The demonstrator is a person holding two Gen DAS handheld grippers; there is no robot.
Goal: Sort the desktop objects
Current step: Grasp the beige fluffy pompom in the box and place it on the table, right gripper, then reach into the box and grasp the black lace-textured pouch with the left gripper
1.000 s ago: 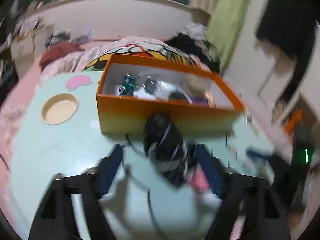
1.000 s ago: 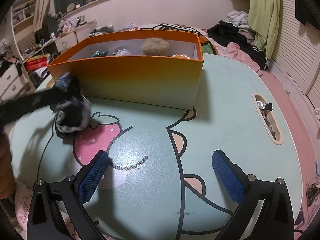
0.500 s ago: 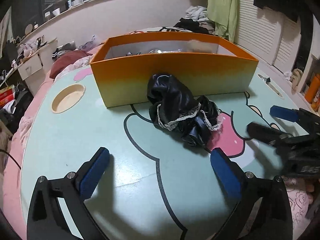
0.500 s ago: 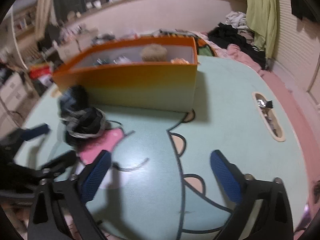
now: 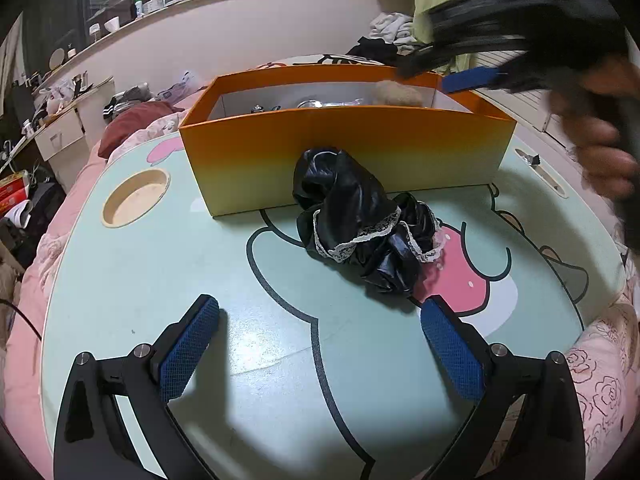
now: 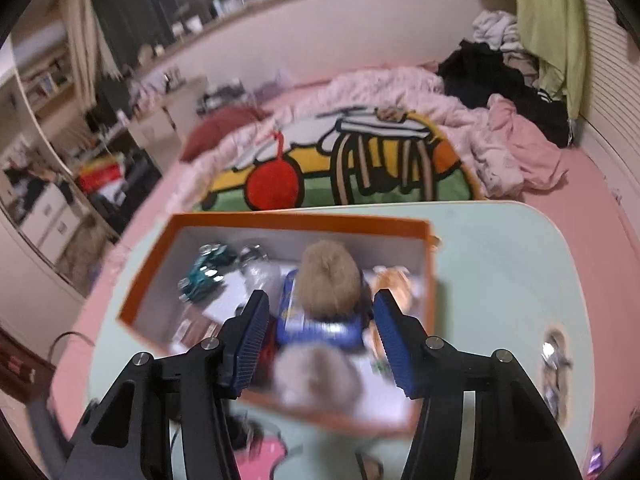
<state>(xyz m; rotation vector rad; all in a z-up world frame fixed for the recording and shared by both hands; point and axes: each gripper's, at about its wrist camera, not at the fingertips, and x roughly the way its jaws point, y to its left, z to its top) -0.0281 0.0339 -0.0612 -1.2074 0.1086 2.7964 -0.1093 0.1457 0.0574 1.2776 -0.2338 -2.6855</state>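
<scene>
Cup hollow [image 5: 135, 196] sits at the table's [image 5: 160, 280] far left, then the left gripper [image 5: 316, 344], jaws spread wide and empty, low over the tabletop. Just ahead of it the black lace-trimmed fabric bundle [image 5: 360, 224] lies touching the front wall of the orange box [image 5: 344, 156]. Farther right, the right gripper [image 6: 318, 336] hangs above the box, jaws apart with nothing pinched, framing a tan fluffy ball [image 6: 330, 276] inside; blur hides finer detail. Judging by this, the bundle goes in next: take it at its bunched middle, close fully so no lace trails, and lift clear of the box wall before crossing it.
</scene>
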